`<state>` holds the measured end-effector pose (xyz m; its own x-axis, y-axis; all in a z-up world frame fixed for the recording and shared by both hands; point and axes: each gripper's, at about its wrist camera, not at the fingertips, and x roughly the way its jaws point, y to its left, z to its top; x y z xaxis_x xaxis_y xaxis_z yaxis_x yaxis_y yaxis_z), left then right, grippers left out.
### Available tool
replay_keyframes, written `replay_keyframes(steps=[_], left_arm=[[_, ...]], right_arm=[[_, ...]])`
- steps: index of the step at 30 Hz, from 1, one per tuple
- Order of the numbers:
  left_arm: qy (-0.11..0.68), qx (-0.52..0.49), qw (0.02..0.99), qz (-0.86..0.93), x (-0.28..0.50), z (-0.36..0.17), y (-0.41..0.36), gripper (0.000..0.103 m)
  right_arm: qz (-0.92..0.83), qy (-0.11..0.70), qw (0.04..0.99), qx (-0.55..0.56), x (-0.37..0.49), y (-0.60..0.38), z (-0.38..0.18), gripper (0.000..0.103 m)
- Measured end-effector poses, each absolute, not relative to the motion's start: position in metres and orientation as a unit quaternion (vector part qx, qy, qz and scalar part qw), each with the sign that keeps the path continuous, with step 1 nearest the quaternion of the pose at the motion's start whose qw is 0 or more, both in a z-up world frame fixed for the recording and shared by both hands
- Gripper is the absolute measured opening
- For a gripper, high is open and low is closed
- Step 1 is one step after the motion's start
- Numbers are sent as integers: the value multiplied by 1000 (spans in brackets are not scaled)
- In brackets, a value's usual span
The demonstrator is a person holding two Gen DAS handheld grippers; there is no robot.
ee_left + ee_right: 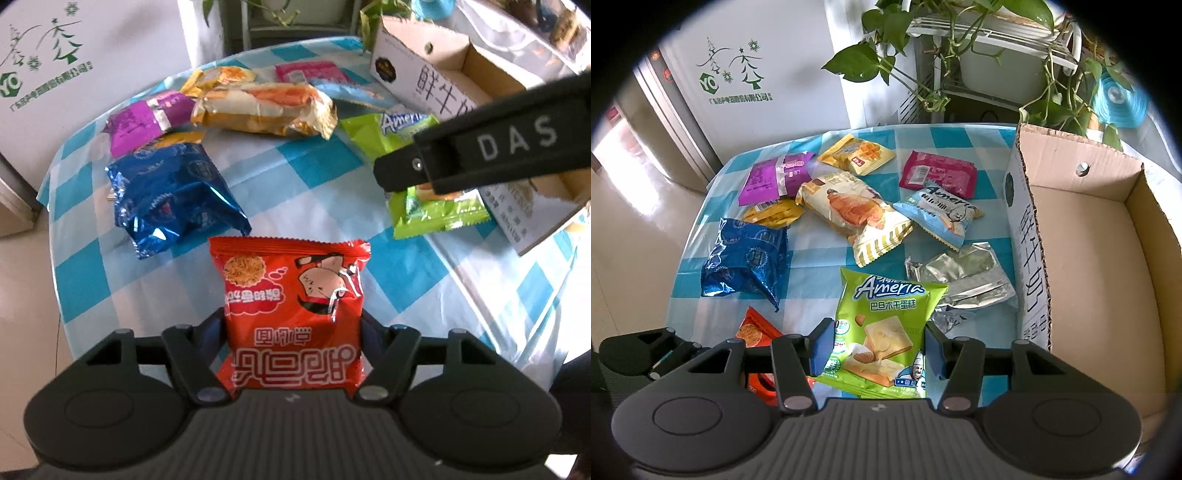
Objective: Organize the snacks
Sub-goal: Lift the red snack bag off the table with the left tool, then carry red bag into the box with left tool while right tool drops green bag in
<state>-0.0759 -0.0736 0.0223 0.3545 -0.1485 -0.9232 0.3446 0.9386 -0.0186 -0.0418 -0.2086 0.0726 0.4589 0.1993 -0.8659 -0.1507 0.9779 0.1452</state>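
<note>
Gripping a red pack [291, 317], the left gripper [293, 332] pinches its sides over the bench [325, 177]. The right gripper [879, 350] clamps a green pack [882, 332] just beside the box [1082, 236]; other snacks lie scattered behind.

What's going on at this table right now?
Snacks are being sorted off a checked tablecloth into a cardboard box that looks empty. The left gripper has its jaws on either side of a red noodle snack pack. The right gripper is shut on a green Ameria cake pack. A blue foil bag, a croissant pack and other packets lie loose on the table.
</note>
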Motion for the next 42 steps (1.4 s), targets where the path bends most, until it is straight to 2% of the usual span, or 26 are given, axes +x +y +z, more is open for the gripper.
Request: replay_keyframes(steps=[21, 33, 42], left_arm=[[440, 16, 897, -24, -42, 87, -53, 71], [425, 15, 904, -44, -28, 99, -89, 71], [434, 24, 898, -72, -18, 99, -110, 71]], right_arm=[[98, 459, 882, 39, -41, -219, 102, 58], [66, 423, 902, 50, -43, -241, 115, 58], [45, 424, 903, 55, -43, -262, 113, 58]])
